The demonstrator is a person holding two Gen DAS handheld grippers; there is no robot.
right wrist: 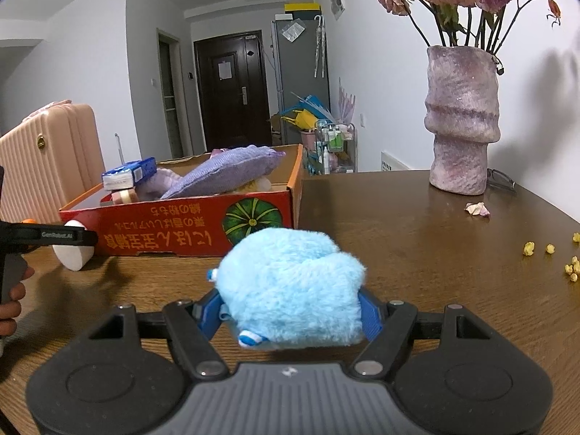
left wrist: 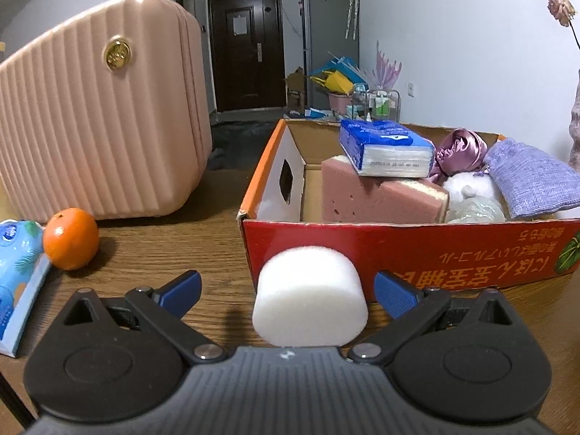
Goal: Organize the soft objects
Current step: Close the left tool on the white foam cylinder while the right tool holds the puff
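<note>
Left gripper [left wrist: 286, 291] spread around white foam cylinder [left wrist: 308, 297], not pinching; right gripper [right wrist: 290, 311] pinching blue plush [right wrist: 290, 290]. Red box [left wrist: 398, 253] partly filled; both pieces left to load.

Both views are evenly lit by soft indoor light from above, a little dim and cool. Fisheye bending curves the walls and darkens the corners, strongest at 2 and 10 o'clock. Soft shadows fall on the wooden table [right wrist: 417, 224] beneath objects and on the wall at 3 o'clock; faint glare sheens the tabletop. Focus is fairly sharp throughout
</note>
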